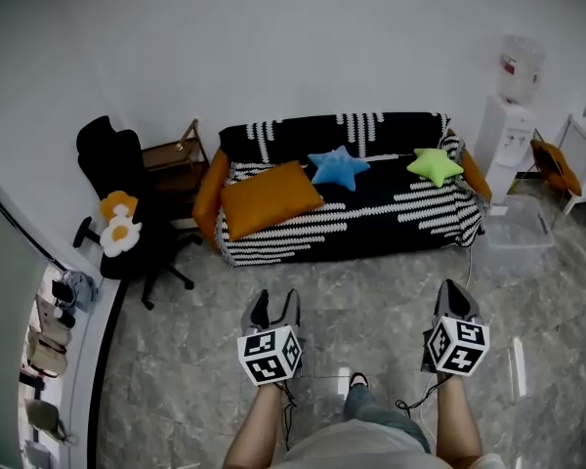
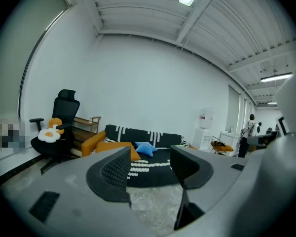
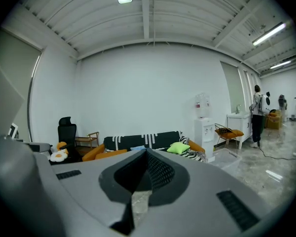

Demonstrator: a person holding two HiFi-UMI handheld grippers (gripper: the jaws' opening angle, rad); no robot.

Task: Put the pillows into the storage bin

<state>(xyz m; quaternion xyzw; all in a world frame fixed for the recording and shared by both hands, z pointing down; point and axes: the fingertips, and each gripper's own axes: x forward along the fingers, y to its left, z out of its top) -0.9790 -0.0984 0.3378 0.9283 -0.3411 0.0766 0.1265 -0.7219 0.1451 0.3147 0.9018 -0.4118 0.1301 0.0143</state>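
Office chair (image 1: 117,164): one, standing left of the sofa (image 1: 371,225). It carries an egg-shaped cushion (image 1: 120,233) on its seat. This is likely just parked there and is not among the sofa's pillows.
Orange pillow (image 1: 270,198): one, rectangular, lying at the sofa's left end and leaning toward the backrest. It looks like a natural first pick, being the largest.
Left gripper (image 1: 275,307): one, held low in front of the sofa and well short of it. Its jaws stand wide apart with only floor and sofa seen between them, so it seems readied for a grab.
Blue star pillow (image 1: 339,167): one, at the sofa's middle, propped against the backrest.
Green star pillow (image 1: 435,165): one, near the sofa's right end, also resting against the backrest.
Right gripper (image 1: 454,297): one, level with the left gripper and equally far back from the sofa. Its jaws are pressed together with nothing held between them. It would have to open before taking a pillow.
Storage bin (image 1: 516,234): one, clear plastic, on the floor just beside the sofa's right end. That spot suits short carries from the seat. Whether it wears a lid cannot be told.
Water dispenser (image 1: 511,106): one, behind the bin, past the sofa's right end.
Count: three pillows on the sofa, none in the bin, two grippers, one bin.
Stage: judged as the start, with the approach to the sofa not yet made.
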